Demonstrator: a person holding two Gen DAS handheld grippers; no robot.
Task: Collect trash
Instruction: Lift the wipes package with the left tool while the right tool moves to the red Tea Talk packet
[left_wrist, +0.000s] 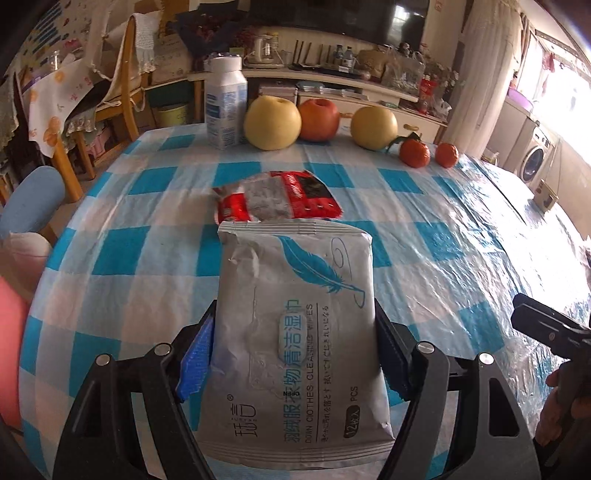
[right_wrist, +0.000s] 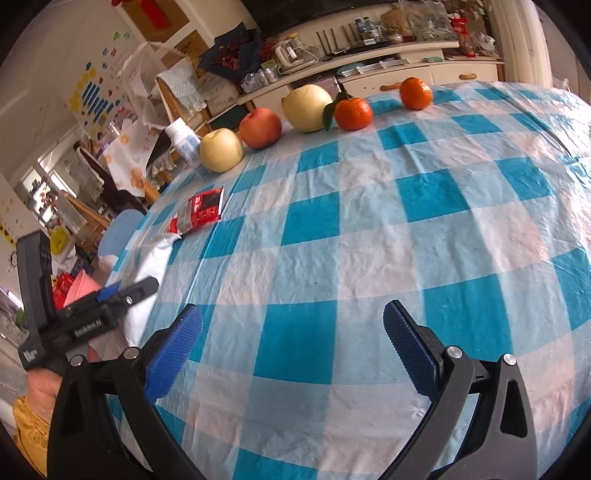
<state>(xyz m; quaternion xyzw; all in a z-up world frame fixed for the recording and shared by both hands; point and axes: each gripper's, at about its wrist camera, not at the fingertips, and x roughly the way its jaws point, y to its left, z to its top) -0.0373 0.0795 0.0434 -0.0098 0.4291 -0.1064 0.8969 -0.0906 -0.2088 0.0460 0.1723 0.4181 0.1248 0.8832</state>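
Observation:
A grey wet-wipes packet (left_wrist: 295, 332) with a blue feather print sits between the blue pads of my left gripper (left_wrist: 295, 325), which is shut on its sides just over the checked tablecloth (left_wrist: 424, 240). A red and grey snack wrapper (left_wrist: 280, 197) lies flat just beyond the packet; it also shows in the right wrist view (right_wrist: 199, 213). My right gripper (right_wrist: 293, 325) is open and empty above the cloth. The left gripper (right_wrist: 110, 295) and the pale packet (right_wrist: 147, 266) show at the left of the right wrist view.
At the table's far edge stand a white bottle (left_wrist: 225, 105), two yellow pears (left_wrist: 272, 122), a red apple (left_wrist: 318, 120) and two tangerines (left_wrist: 414, 153). Chairs (left_wrist: 110, 92) stand left of the table. A sideboard (left_wrist: 332, 85) runs along the back.

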